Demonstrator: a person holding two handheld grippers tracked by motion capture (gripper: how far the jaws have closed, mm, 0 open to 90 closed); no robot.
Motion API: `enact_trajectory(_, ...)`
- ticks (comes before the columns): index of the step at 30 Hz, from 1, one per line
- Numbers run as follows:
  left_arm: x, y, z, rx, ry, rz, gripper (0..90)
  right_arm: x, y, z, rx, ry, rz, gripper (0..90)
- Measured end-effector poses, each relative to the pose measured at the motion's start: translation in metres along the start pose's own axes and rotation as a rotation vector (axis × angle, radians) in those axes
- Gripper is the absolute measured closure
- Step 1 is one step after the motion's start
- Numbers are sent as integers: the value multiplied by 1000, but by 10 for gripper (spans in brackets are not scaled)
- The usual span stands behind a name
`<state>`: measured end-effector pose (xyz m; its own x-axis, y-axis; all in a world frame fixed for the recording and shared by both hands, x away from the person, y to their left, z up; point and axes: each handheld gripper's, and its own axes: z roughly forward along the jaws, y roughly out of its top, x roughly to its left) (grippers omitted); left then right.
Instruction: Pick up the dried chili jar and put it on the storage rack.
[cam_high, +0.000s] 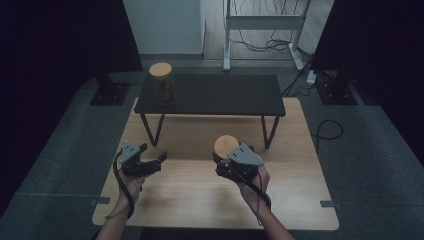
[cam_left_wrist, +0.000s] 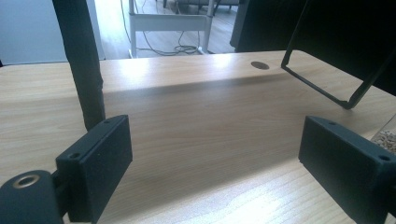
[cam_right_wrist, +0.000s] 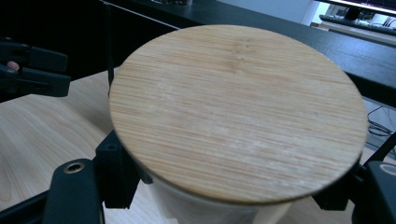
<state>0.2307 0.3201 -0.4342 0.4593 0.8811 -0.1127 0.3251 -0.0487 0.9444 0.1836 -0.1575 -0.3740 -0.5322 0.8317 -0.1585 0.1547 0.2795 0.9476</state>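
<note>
Right claw (cam_high: 226, 159) clamped on a jar with a round bamboo lid (cam_high: 226, 145); in the right gripper view the lid (cam_right_wrist: 238, 112) sits over pale jar wall, black jaws pressing in from both sides just under the rim. Jar held over the front half of the table (cam_high: 200, 195), right of centre, a little in front of the black bench's right legs. Whether the jar base touches the table: cannot tell.

Left claw (cam_high: 152, 161) jaws wide apart, nothing between them; left gripper view shows bare wood between the two pads (cam_left_wrist: 100, 163). It hovers low over the table's left part, pointing toward the right claw, clear gap between the two.

Second jar (cam_high: 162, 83), same bamboo lid, brownish contents, stands upright on the left end of the black bench (cam_high: 220, 95), well apart from both claws. Bench sits across the far half of the table on thin black wire legs (cam_left_wrist: 336, 88).

Open room: bare wood in front and between the claws; table's near edge close to the person's forearms; left claw near the left edge.

Surface is light wood grain with a cable hole (cam_left_wrist: 259, 65) toward the back. Room dim, grey carpet, dark curtains both sides, white frame (cam_high: 262, 25) and loose cables behind.
</note>
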Motion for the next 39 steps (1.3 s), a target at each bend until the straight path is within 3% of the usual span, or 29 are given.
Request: enact_trajectory(39,3,1,-5,-20,5,-5,92,-11,38,9,-14,-35,-42,255)
